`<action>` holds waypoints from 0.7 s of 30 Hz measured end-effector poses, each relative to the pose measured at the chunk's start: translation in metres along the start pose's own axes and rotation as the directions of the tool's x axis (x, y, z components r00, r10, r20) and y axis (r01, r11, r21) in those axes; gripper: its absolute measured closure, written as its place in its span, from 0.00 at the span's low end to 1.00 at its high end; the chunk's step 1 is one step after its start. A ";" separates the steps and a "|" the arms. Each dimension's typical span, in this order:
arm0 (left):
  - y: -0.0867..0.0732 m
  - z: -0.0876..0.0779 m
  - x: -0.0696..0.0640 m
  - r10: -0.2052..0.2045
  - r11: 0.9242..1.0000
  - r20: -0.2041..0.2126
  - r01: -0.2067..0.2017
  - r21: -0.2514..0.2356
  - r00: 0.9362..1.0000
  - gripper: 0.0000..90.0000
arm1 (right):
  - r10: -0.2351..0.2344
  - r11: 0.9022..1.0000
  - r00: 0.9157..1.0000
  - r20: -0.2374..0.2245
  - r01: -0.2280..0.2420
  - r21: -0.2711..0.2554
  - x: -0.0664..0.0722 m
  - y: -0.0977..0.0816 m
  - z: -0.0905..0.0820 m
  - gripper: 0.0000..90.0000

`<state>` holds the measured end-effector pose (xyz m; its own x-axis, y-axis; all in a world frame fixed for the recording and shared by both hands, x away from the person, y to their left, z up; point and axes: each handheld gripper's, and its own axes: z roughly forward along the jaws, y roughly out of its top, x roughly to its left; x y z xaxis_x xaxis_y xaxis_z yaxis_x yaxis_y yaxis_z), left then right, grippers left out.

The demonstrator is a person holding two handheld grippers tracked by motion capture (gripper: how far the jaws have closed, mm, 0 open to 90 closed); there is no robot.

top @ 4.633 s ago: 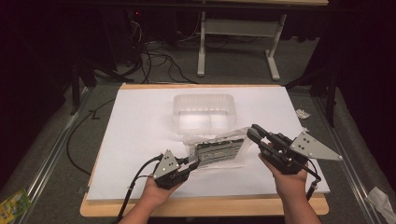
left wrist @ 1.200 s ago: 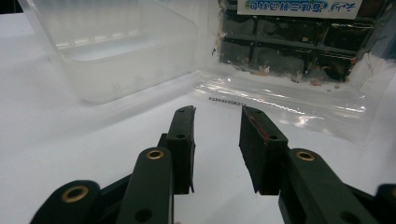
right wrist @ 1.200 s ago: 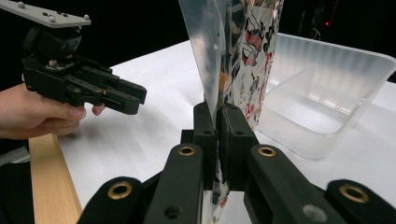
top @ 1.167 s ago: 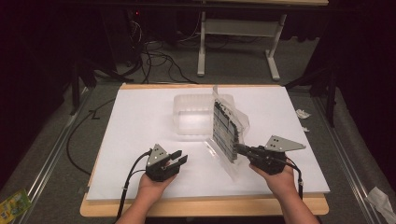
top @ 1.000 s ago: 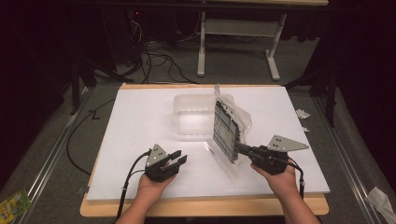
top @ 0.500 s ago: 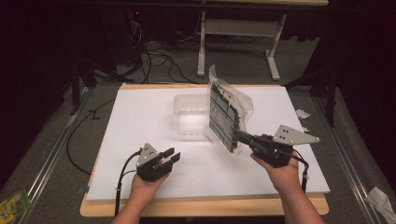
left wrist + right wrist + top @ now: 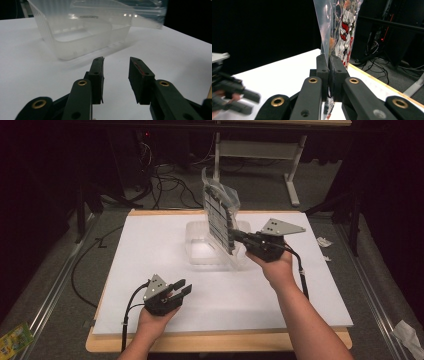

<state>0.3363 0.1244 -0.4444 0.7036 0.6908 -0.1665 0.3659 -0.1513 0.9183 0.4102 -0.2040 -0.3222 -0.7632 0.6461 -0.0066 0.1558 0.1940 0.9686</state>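
Note:
A clear plastic bag [image 7: 219,215] with dark printed contents hangs upright in the air, above a clear plastic container [image 7: 205,254] at the middle of the white sheet. My right gripper [image 7: 236,236] is shut on the bag's lower edge; in the right gripper view the jaws [image 7: 329,62] pinch the bag [image 7: 338,22] flat between them. My left gripper [image 7: 182,288] rests low at the front left, open, with nothing between its jaws. In the left gripper view that gripper [image 7: 116,75] points at the container [image 7: 82,37], with the bag [image 7: 140,15] above it.
The white sheet [image 7: 150,245] covers a wooden tabletop [image 7: 210,342]. Cables and a table frame [image 7: 260,150] lie on the floor behind. Paper scraps [image 7: 322,241] sit at the right edge. A green packet [image 7: 15,337] lies on the floor at the bottom left.
My right gripper has risen and carried the bag up and back, over the container. The left gripper, once at the bag, has let go and stays low at the front left.

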 end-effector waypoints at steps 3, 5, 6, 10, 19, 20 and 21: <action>0.000 0.000 0.000 -0.008 1.000 -0.001 0.008 -0.003 1.000 0.73 | 0.000 1.000 1.000 -0.001 0.000 0.011 -0.006 0.001 0.021 0.99; 0.000 0.000 0.001 -0.010 1.000 -0.002 0.010 -0.003 1.000 0.73 | -0.006 1.000 1.000 0.000 0.006 0.024 -0.009 0.002 0.036 0.99; 0.000 -0.001 0.002 -0.009 1.000 -0.002 0.009 -0.002 1.000 0.73 | -0.010 0.999 1.000 0.004 0.010 0.033 -0.011 0.002 0.043 0.99; -0.001 -0.002 0.004 -0.016 1.000 -0.006 0.016 -0.011 1.000 0.73 | -0.016 0.998 1.000 0.000 0.016 0.058 -0.019 0.001 0.065 0.99; -0.001 -0.002 0.003 -0.027 1.000 0.009 0.027 -0.010 1.000 0.74 | -0.024 0.992 1.000 0.016 0.022 0.126 -0.031 -0.015 0.090 0.98; -0.001 -0.002 0.003 -0.027 1.000 0.010 0.027 -0.011 1.000 0.74 | -0.027 0.990 0.999 0.021 0.024 0.137 -0.031 -0.017 0.090 0.98; -0.001 -0.001 0.002 -0.031 0.999 0.012 0.031 -0.016 0.999 0.74 | -0.025 0.990 0.999 0.023 0.022 0.136 -0.033 -0.021 0.090 0.98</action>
<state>0.3369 0.1268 -0.4453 0.6993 0.6866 -0.1988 0.3774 -0.1184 0.9184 0.4887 -0.1626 -0.3645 -0.7521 0.6580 -0.0370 0.2230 0.3069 0.9252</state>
